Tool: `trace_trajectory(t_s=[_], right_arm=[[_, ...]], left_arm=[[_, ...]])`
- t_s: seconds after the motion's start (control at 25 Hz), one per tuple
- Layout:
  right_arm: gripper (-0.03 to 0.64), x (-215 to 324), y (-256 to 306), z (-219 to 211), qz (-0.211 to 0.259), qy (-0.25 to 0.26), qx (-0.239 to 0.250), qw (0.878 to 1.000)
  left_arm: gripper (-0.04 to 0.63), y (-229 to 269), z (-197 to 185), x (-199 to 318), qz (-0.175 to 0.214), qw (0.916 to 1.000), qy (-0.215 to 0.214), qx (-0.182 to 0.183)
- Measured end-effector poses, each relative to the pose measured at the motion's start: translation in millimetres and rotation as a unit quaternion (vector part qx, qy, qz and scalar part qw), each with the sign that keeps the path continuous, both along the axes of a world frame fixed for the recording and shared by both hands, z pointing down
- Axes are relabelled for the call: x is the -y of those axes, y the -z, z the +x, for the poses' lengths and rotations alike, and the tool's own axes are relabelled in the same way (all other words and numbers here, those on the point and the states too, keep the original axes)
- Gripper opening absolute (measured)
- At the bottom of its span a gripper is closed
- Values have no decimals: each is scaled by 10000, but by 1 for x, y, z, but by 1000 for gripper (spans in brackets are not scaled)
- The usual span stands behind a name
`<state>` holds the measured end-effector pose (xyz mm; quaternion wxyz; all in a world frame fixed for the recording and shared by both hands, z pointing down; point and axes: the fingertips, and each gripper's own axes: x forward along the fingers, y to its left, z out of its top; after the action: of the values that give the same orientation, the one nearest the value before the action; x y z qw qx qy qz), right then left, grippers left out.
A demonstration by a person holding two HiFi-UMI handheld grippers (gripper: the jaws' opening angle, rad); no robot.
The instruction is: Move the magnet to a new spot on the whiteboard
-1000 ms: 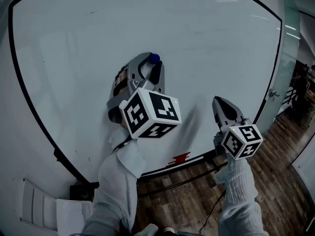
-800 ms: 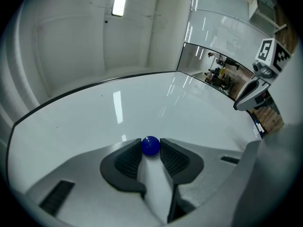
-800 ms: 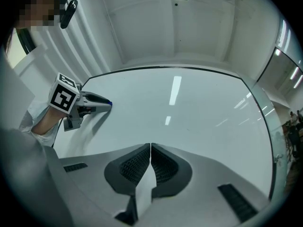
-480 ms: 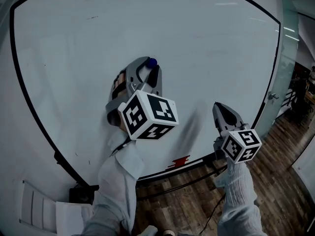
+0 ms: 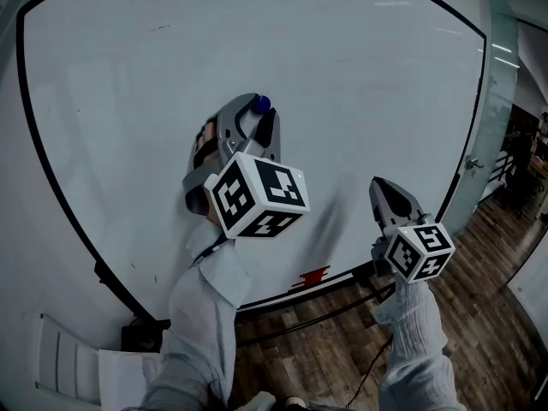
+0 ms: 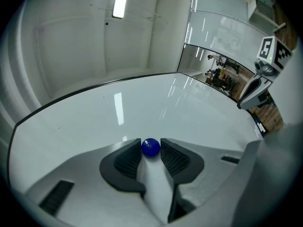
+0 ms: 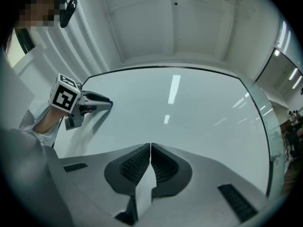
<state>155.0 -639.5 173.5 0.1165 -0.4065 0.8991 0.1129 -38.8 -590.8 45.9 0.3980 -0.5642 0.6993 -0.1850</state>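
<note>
A small blue round magnet sits on the whiteboard, left of the board's middle. My left gripper is shut on the magnet; in the left gripper view the blue ball is pinched between the two ribbed pad tips of that gripper and rests against the board. My right gripper hangs to the lower right, near the board's bottom edge, shut with nothing in it; its pads meet in the right gripper view. From there the left gripper shows far off at the left.
The board has a thin black frame and a small red mark at its lower edge. Wooden floor lies below. A glass partition stands at the right, and a white panel at the lower left.
</note>
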Motion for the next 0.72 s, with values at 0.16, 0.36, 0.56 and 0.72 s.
trace_trajectory(t_s=[0.16, 0.36, 0.56, 0.72], right_arm=[[29, -2, -3, 2, -21, -24, -2, 10000], [29, -6, -6, 2, -62, -60, -55, 9999], [29, -14, -8, -1, -86, -94, -99, 9999], [29, -25, -10, -6, -93, -72, -139, 9998]], left_arm=[[133, -1, 3, -4, 32, 9999, -140, -63], [133, -9, -1, -9, -27, 9983, -464, -350], [133, -23, -5, -18, -154, 9929, -912, -746], [132, -41, -12, -25, -277, 9908, -993, -874]])
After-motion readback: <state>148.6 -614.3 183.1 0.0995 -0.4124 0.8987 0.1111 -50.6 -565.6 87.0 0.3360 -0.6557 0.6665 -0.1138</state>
